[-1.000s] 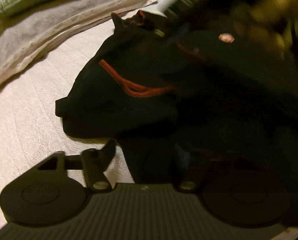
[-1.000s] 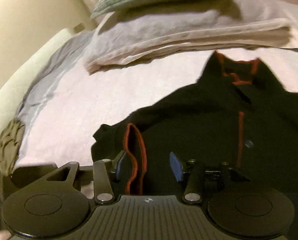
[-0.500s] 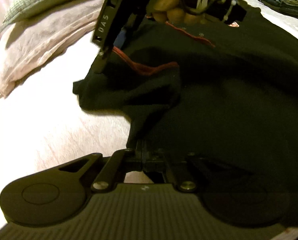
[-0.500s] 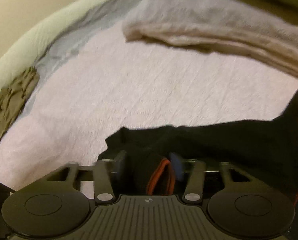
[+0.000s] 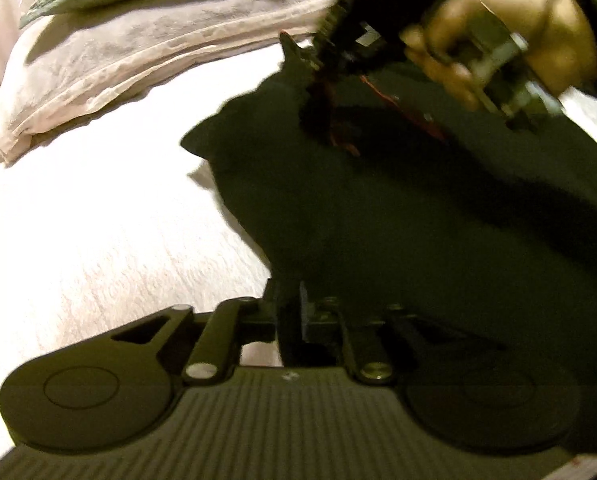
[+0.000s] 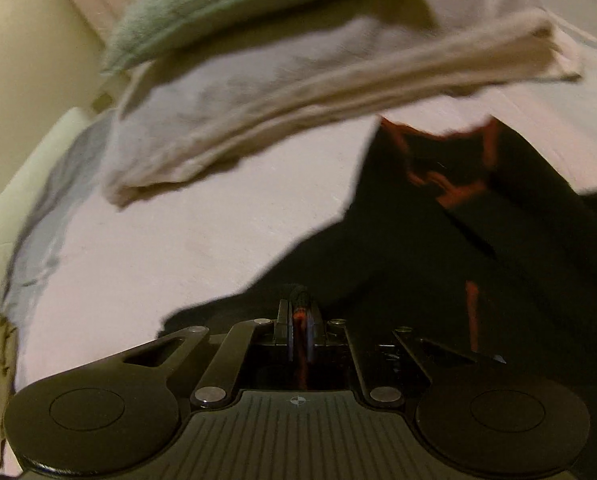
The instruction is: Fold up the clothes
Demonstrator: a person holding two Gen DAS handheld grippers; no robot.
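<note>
Right tongs [image 6: 298, 322] just closed onto red-trimmed sleeve hem of black shirt [image 5: 418, 240] spread on bed [image 5: 98, 240], left tongs [image 5: 290, 312] narrowed to pinch its side edge, previously agape; both corners seemingly secured, ready to fold inward.

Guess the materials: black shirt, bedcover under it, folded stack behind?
Black shirt: soft matte knit, probably cotton jersey; it drapes limply, with orange-red stitched trim at the collar. Bedcover: pale pink, matte woven or quilted cloth; a faint embossed texture shows. Folded stack: thin pinkish-grey sheeting, slightly creased, layered edges visible. Blur leaves the weave uncertain.
</note>
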